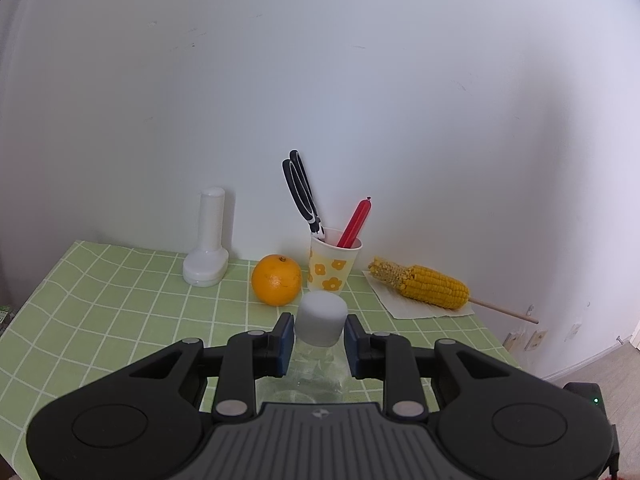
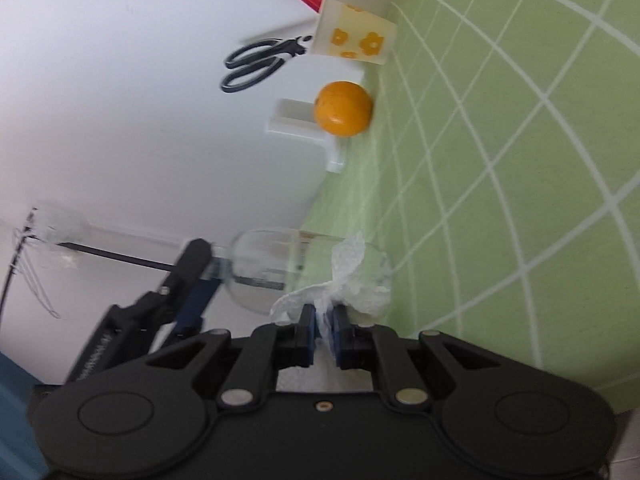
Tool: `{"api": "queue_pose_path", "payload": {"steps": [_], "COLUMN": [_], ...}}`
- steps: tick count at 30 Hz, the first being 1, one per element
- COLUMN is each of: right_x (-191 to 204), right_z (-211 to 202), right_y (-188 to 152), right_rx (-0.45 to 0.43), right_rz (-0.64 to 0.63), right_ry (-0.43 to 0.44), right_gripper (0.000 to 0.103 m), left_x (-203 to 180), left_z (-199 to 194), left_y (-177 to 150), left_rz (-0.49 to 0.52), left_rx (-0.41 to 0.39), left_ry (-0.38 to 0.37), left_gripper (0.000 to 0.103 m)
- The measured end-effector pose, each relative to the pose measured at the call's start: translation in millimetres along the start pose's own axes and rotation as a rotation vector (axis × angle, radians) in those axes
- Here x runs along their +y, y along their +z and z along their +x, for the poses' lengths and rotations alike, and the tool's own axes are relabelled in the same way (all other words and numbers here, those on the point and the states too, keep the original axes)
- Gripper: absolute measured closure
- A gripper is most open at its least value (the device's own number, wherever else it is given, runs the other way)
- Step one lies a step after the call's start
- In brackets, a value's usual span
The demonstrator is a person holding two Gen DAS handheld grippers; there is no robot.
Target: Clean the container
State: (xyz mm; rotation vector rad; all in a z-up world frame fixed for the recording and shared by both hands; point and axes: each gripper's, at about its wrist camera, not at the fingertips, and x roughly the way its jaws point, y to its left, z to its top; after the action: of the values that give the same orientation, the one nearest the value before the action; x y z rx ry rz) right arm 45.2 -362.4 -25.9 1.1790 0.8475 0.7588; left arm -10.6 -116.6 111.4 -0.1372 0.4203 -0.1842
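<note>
A clear plastic bottle (image 1: 316,368) with a white cap (image 1: 322,318) stands between the blue pads of my left gripper (image 1: 319,332), which is shut on it just under the cap. In the right wrist view, which is rolled sideways, the same bottle (image 2: 272,264) shows with the left gripper (image 2: 206,276) at its top end. My right gripper (image 2: 324,316) is shut on a crumpled white paper tissue (image 2: 348,276). The tissue lies against the bottle's side near its base.
The green checked tablecloth (image 1: 120,300) ends at a white wall. Along the wall stand a white plastic holder (image 1: 208,244), an orange (image 1: 276,280), a flowered paper cup (image 1: 332,266) with scissors (image 1: 302,192) and a red stick, and a corn cob (image 1: 424,284) on paper.
</note>
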Motion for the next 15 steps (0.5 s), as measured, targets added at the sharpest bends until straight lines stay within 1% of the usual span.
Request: {"api": "queue_pose_path", "payload": {"steps": [3, 5, 7, 11, 13, 15], "right_x": [2.8, 5.0, 7.7, 19.2, 22.8, 21.9], "right_z": [1.4, 1.7, 0.9, 0.5, 4.0, 9.5], "right_y": [-1.1, -2.0, -3.5, -4.1, -1.8, -0.8], "right_rx": [0.003, 0.014, 0.027, 0.023, 0.025, 0.038], "right_rz": [-0.018, -0.018, 0.011, 0.051, 0.07, 0.086], "right_ry": [-0.023, -0.008, 0.057, 0.186, 0.225, 0.237], "right_gripper": [0.094, 0.094, 0.094, 0.094, 0.094, 0.094], "left_x": [-0.4, -0.9, -1.4, -5.6, -6.8, -6.7], "left_z": [0.4, -0.2, -0.6, -0.3, 0.1, 0.4], "left_y": [0.3, -1.2, -2.1, -1.6, -1.3, -1.2], "left_rz": [-0.001, -0.001, 0.001, 0.0, -0.001, -0.003], "left_rx": [0.002, 0.0, -0.001, 0.0, 0.0, 0.001], "left_ry": [-0.001, 0.001, 0.002, 0.006, 0.007, 0.007], "left_gripper": [0.075, 0.075, 0.074, 0.074, 0.074, 0.074]}}
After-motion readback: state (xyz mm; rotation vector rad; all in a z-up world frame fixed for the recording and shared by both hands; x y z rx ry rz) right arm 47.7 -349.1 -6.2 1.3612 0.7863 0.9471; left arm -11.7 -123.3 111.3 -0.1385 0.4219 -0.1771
